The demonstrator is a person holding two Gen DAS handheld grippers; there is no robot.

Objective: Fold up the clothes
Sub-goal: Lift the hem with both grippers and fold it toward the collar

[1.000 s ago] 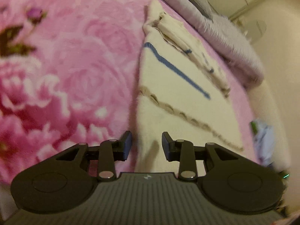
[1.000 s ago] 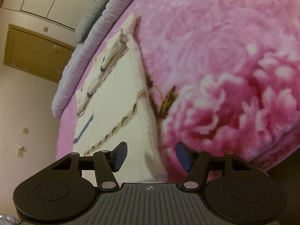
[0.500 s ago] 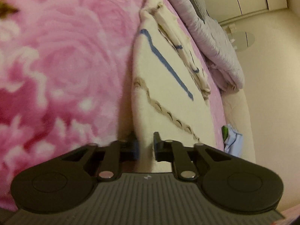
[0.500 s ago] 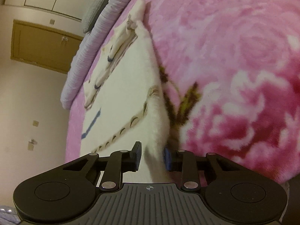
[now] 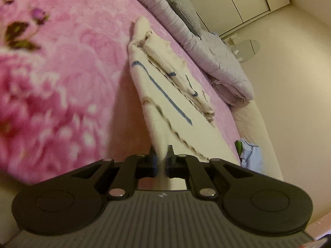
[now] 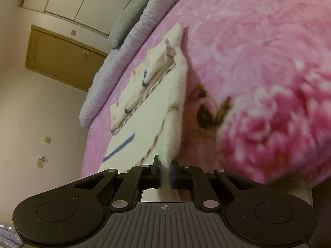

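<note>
A cream garment (image 5: 165, 95) with a blue stripe and a brown braided line lies on a pink flowered blanket (image 5: 62, 66) covering a bed; its far end is already folded back on itself into a narrow band near a lilac quilt (image 5: 217, 62) and a grey pillow (image 5: 178, 6) at the head of the bed.

A second ago both claws stood open just above the near hem; half a second ago each was closing around the cloth; now both are pinched tight. The left gripper (image 5: 161, 163) has its jaws almost together with a thin ridge of cream cloth squeezed between them, at the near left corner of the garment; the right gripper (image 6: 165, 172) is closed the same way on the near right corner (image 6: 171, 144), its blue pads pressing the cloth from both sides.

In both views the near edge now rises off the blanket and runs taut up into the jaws, where earlier it lay flat; the rest of the garment rests on the bed.

This suggests the hem is secured and lifting has begun; the likely next step is to carry it forward over the folded far end, keeping both corners level so the fold lands square.
</note>
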